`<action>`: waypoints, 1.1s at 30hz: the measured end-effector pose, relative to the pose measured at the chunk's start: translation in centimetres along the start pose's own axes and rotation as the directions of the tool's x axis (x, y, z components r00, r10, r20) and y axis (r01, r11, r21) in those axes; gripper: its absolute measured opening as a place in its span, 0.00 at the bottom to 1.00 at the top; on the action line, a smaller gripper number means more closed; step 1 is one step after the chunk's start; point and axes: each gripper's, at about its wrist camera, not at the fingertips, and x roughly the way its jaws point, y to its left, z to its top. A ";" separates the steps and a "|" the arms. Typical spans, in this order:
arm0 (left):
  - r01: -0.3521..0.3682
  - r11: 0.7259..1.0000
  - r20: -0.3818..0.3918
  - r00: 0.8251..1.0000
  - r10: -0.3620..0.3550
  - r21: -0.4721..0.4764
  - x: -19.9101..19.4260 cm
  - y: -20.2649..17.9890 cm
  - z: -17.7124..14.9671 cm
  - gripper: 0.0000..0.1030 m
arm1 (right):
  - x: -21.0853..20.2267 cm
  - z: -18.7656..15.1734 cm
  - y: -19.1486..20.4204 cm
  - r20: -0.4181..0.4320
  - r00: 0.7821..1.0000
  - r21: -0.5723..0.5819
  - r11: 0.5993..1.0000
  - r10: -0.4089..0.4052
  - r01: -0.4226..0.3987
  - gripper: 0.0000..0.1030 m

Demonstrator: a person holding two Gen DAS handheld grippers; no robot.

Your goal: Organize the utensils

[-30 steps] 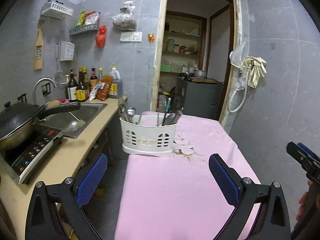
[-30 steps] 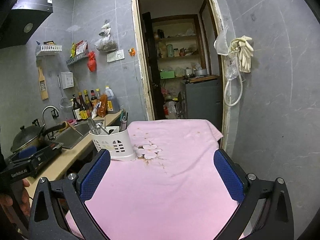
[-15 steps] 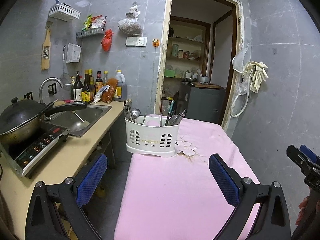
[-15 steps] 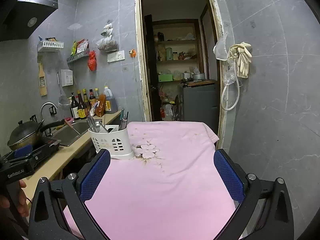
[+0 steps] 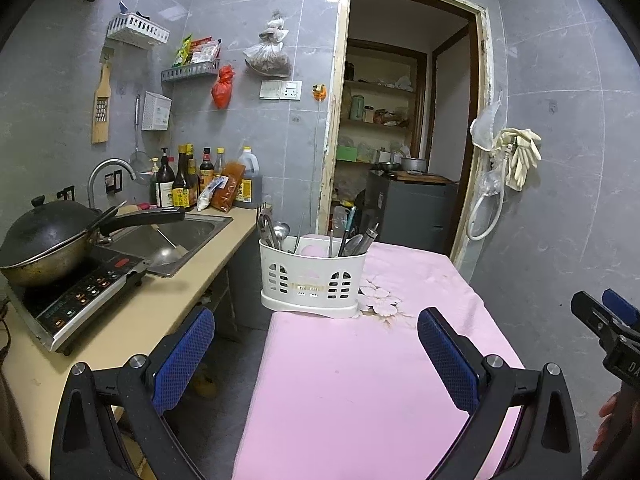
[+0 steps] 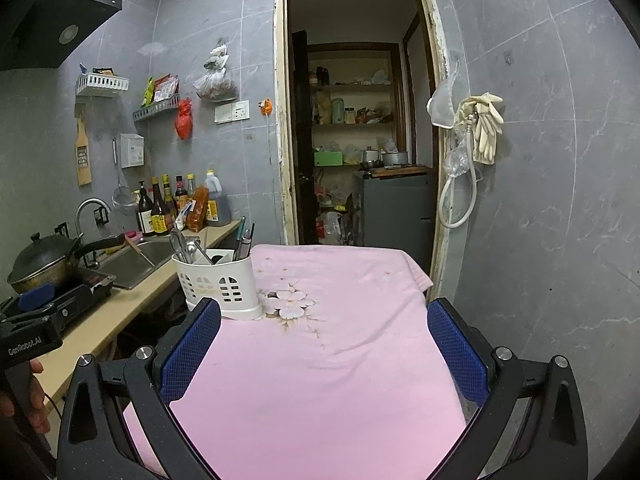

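Observation:
A white slotted utensil caddy [image 5: 312, 280] stands at the far left edge of the pink-clothed table [image 5: 360, 380]. It holds spoons [image 5: 276, 232] in its left compartment and dark-handled utensils [image 5: 356, 236] in its right one. It also shows in the right wrist view [image 6: 218, 280]. My left gripper [image 5: 316, 360] is open and empty, held above the near part of the table. My right gripper [image 6: 324, 356] is open and empty above the table's middle. The right gripper's tip shows at the left wrist view's right edge [image 5: 608, 320].
A beige counter [image 5: 132, 320] runs along the left with an induction hob [image 5: 76, 292], a black wok [image 5: 44, 240], a sink [image 5: 176, 236] and several bottles [image 5: 192, 184]. A gap separates counter and table. A doorway [image 6: 360, 140] lies behind; a grey tiled wall [image 6: 540, 200] stands right.
Both views have risen and tilted up a little, so the caddy and table sit lower in frame. Both grippers stay open and empty.

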 end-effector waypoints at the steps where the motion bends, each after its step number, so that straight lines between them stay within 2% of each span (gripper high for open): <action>1: -0.001 1.000 0.001 1.000 0.001 0.003 0.0 0.0 -0.1 0.99 | 0.0 0.0 0.0 0.000 1.000 -0.001 1.000 -0.001 0.001 0.99; 33: -0.001 1.000 -0.002 1.000 0.001 0.007 0.0 -0.5 -0.2 0.99 | 0.6 -0.2 -0.3 -0.009 1.000 -0.001 1.000 0.004 -0.004 0.99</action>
